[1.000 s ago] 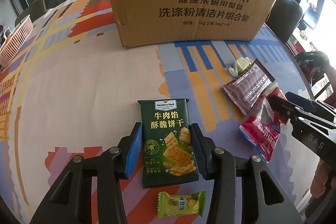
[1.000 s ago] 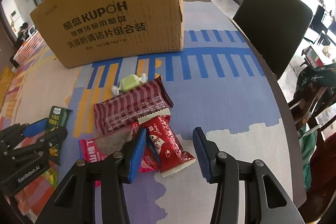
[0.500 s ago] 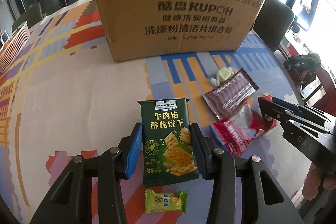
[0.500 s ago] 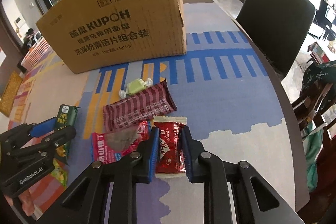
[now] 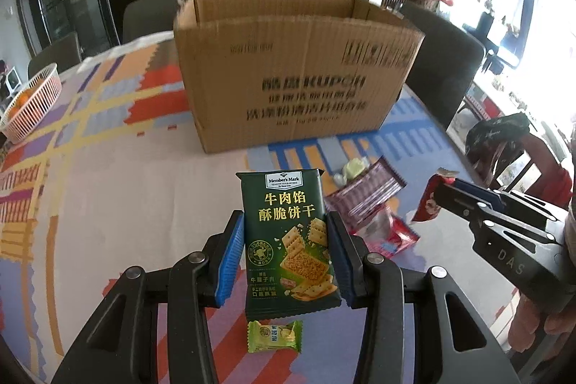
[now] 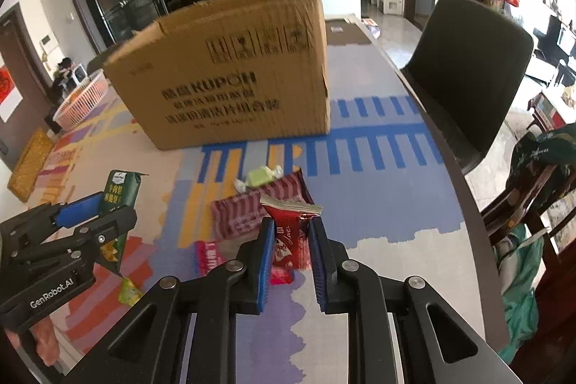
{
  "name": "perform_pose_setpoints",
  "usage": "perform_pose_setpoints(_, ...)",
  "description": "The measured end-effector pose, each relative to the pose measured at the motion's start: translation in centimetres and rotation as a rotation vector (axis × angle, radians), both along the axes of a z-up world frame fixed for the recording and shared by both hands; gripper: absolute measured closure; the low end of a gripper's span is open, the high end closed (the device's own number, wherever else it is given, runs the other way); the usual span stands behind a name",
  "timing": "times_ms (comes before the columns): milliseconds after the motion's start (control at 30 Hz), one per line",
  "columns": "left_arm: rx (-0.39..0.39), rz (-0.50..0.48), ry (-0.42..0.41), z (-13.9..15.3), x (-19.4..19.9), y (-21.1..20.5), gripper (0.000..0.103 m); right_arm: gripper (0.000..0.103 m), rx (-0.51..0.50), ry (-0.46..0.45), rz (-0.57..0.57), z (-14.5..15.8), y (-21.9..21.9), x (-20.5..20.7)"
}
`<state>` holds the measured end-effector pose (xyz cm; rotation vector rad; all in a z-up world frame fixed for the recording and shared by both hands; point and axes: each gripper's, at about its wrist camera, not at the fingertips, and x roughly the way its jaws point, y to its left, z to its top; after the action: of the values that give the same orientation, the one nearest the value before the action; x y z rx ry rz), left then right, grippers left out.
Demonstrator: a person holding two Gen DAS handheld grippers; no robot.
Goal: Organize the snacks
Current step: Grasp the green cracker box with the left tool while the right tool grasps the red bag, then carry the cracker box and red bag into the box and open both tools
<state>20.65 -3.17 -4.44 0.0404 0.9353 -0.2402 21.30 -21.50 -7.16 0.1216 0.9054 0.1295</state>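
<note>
Grippers tilt down above my table: left gripper (image 5: 286, 256) clamps the green cracker packet (image 5: 289, 240), right gripper (image 6: 289, 249) is closing on the red snack packet (image 6: 289, 240), cardboard box (image 5: 295, 78) beyond, its contents hidden.

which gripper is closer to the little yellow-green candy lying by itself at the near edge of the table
Left. The left gripper, shut on the green cracker packet, is right above the candy. The right gripper, holding the red packet, is off to the candy's right.
</note>
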Motion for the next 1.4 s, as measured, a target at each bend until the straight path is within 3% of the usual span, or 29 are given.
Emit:
perform_pose_setpoints(700,-0.013,-0.008,-0.193,8.3,1.7,0.2,0.058,0.083,0.047,-0.195,0.064,7.8,1.7,0.5)
perform_pose_setpoints(1033,-0.010,0.005,-0.260,11.9,4.8,0.6,0.058,0.083,0.060,-0.282,0.095,12.2,2.9,3.5)
perform_pose_setpoints(1400,0.026,0.003,-0.295,13.9,9.0,0.7,0.058,0.083,0.030,-0.328,0.106,14.7,3.6,7.3)
